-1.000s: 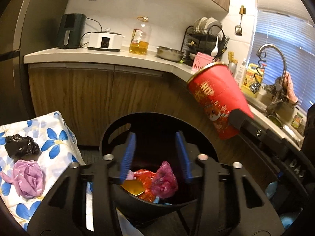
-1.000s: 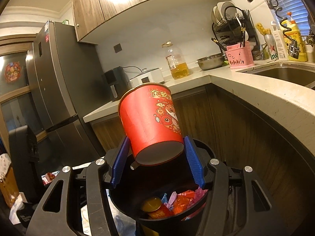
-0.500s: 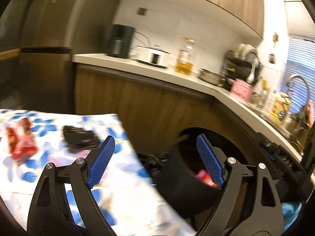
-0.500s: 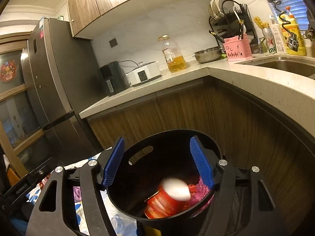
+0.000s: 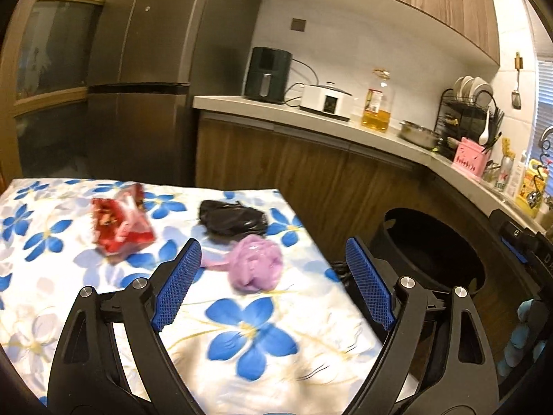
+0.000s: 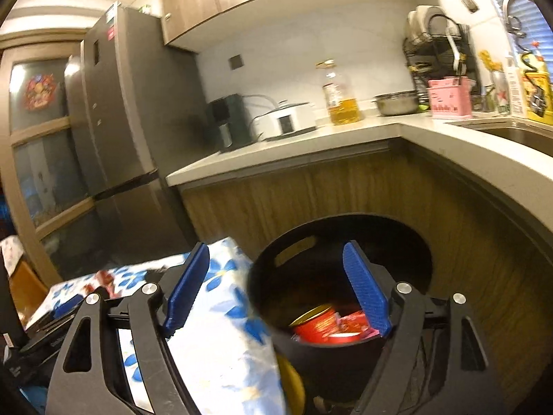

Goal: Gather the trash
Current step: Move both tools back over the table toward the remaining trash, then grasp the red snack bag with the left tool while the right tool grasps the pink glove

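My left gripper (image 5: 273, 283) is open and empty above the table with the blue-flowered cloth (image 5: 242, 339). Just beyond its fingertips lies a crumpled purple bag (image 5: 255, 266), with a black bag (image 5: 231, 219) behind it and a red snack wrapper (image 5: 121, 223) to the left. The black trash bin (image 5: 435, 252) stands to the right of the table. My right gripper (image 6: 276, 297) is open and empty over the bin (image 6: 345, 263), where the red cup (image 6: 321, 325) lies on its side among other wrappers.
Wooden cabinets and a grey counter (image 5: 311, 117) with an air fryer, cooker, oil bottle and dish rack curve behind the bin. A dark fridge (image 5: 138, 69) stands at the left. The sink (image 6: 518, 135) is at the right.
My right gripper opened and the red cup dropped into the bin. My left gripper opened wider and swung left from over the bin to over the table.
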Tool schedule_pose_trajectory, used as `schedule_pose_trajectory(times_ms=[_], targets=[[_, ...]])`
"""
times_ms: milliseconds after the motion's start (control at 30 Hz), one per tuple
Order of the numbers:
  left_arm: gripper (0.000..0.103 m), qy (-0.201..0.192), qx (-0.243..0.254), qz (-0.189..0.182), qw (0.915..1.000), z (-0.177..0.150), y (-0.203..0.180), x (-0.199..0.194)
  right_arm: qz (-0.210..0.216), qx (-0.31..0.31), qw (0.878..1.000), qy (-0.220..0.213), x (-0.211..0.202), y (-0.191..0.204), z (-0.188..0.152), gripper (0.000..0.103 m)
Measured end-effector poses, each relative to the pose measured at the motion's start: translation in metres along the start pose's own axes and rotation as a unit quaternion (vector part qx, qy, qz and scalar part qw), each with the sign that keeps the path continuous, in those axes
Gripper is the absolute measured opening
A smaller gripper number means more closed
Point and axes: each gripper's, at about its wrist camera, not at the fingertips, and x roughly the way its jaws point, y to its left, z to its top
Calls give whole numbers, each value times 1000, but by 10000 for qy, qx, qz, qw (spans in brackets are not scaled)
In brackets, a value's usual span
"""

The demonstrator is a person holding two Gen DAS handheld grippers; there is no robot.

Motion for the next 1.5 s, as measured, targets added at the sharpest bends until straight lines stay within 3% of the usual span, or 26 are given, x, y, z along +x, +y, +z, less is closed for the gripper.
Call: schedule_pose_trajectory(times_ms=[600, 1067, 1133, 1333, 1500], targets=[[84, -170, -276, 1088, 9935, -1, 92, -28, 653, -512, 9959, 361, 21, 95, -30, 78], [84, -24, -283, 1431, 9893, 20, 127, 51, 591, -489, 9959, 471, 63, 117, -43, 74], [78, 38, -216, 1482, 9887, 21, 128, 63, 570, -544, 9958, 469, 68, 120, -45, 74], [38, 594, -225, 1439, 9875, 16, 141, 99, 542, -701, 9947, 526, 87, 130, -51, 73], [20, 642, -374, 1193, 9901, 10, 148, 99, 518, -805, 9929, 709, 105, 138, -62, 69]])
